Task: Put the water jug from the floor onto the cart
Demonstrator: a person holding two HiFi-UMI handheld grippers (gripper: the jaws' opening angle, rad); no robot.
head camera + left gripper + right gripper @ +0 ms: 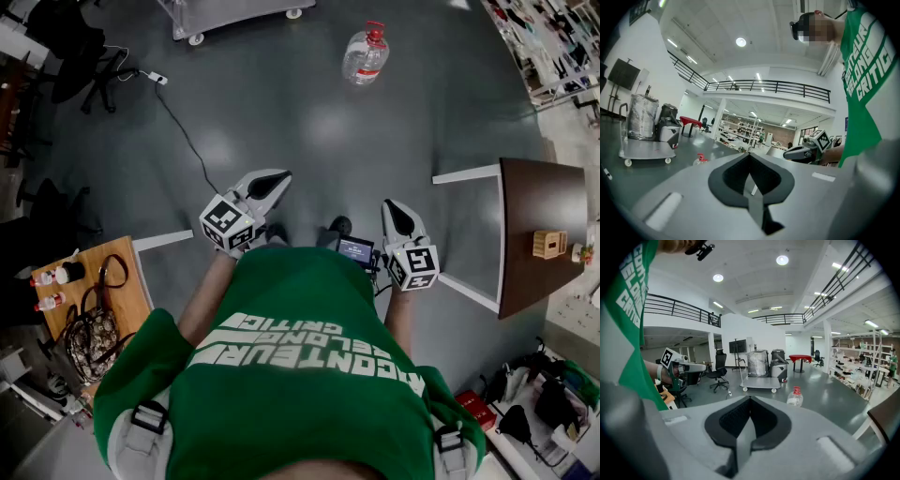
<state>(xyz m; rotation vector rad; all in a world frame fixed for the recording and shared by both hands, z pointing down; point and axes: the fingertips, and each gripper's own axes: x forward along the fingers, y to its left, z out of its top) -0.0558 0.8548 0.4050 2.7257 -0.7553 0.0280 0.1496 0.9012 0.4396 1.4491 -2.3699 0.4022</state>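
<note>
Head view: the left gripper (275,178) is closed and empty, and the cart (234,13) stands far ahead of it. The water jug (364,54) stands upright on the floor, well ahead of the right gripper (395,210), which is also closed and empty. On approach, the jaws should probably open before they reach the jug's neck.

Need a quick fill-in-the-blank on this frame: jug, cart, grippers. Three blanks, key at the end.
1. The water jug stands on the ___, well apart from the cart.
2. The jug's cap is ___ in colour.
3. The left gripper and the right gripper both have their jaws ___, with nothing between them.
Missing words: floor; red; shut.
</note>
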